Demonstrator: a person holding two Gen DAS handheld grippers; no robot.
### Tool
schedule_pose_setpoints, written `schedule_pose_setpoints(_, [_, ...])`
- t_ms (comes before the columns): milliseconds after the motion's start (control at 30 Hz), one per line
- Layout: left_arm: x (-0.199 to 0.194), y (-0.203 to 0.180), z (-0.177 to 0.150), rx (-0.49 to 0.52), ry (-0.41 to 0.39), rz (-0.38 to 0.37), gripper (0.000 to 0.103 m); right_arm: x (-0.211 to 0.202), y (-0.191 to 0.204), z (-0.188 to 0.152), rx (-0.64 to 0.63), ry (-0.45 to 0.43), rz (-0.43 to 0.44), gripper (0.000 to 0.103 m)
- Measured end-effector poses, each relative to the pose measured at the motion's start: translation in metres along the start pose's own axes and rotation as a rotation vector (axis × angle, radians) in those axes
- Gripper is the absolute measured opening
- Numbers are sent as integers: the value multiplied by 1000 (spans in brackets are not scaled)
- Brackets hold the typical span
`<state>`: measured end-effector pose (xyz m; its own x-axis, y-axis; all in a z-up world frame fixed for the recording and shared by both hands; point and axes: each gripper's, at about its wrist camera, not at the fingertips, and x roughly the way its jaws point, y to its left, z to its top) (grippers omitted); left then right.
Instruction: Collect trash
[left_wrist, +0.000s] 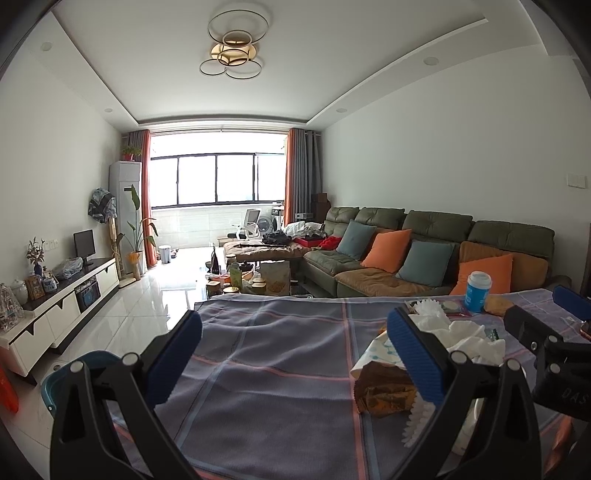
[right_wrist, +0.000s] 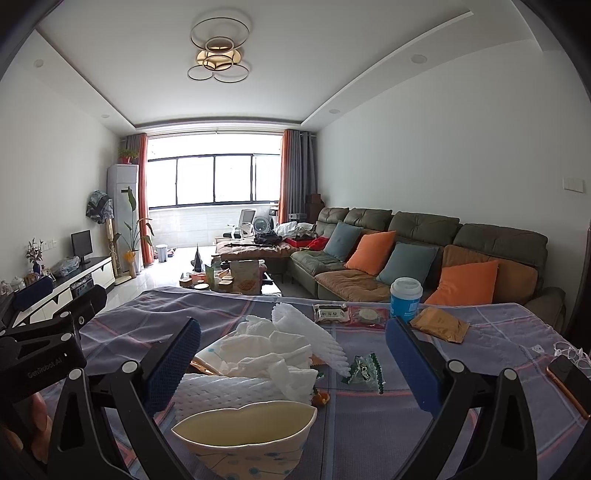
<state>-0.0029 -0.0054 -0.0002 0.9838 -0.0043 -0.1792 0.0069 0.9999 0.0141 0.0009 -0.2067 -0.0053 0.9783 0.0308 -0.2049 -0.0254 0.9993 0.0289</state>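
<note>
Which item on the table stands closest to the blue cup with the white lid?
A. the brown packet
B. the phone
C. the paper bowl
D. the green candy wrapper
A: in the right wrist view the brown packet lies right beside the blue cup, while the phone, paper bowl and green wrapper lie farther off, nearer the camera.

"GenRobot.AI" reads in pale letters along the black body of the left gripper (right_wrist: 55, 363), seen from the right wrist. From the left wrist, the right gripper (left_wrist: 565, 391) shows "DAS" on its casing, cut off at the edge. The green packet (right_wrist: 330, 314) carries characters, too small to read.
</note>
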Motion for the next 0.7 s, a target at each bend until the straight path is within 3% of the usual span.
schedule_pose_setpoints(700, [0, 1, 1, -2, 2, -6, 100, 1, -1, -1, 2, -1, -1, 99])
